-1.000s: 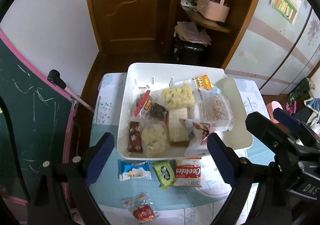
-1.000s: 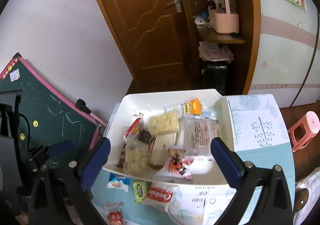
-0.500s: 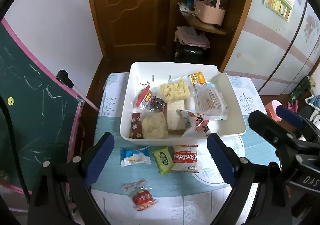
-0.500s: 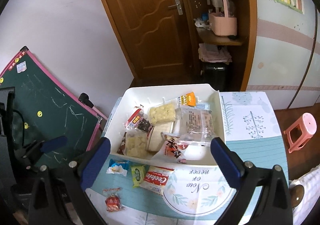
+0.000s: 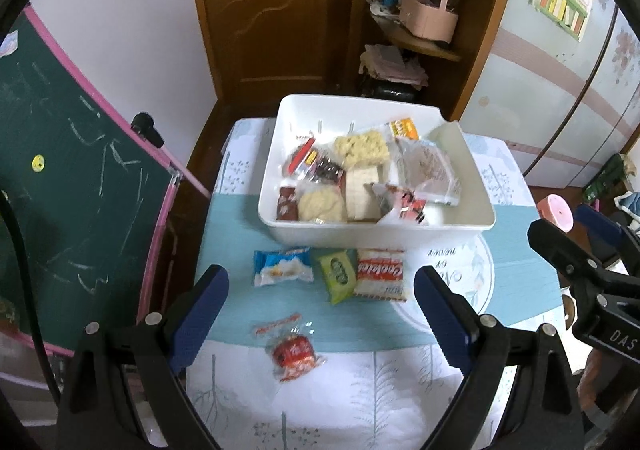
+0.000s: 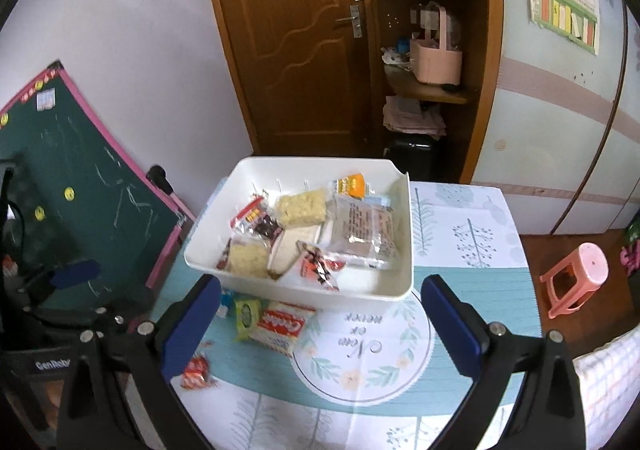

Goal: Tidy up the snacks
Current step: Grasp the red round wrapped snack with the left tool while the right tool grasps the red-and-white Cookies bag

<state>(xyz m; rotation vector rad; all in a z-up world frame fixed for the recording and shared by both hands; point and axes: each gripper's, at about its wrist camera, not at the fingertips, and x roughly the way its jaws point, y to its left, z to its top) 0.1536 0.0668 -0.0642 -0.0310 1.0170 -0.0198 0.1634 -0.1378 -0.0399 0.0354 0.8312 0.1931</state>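
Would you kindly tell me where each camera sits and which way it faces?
Left wrist: on the left claw, above the table's near edge, facing the white bin; its open fingers and the right claw show.
Right wrist: on the right claw, further right, facing the same way; its fingers and the left claw show.
Shared: bin, Cookies packet, wooden door.

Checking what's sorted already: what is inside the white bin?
The white bin holds a pile of wrapped snacks: yellow puffed bars, a clear bag of brown cake, a red-and-white packet. Whatever lies beneath the pile is covered.
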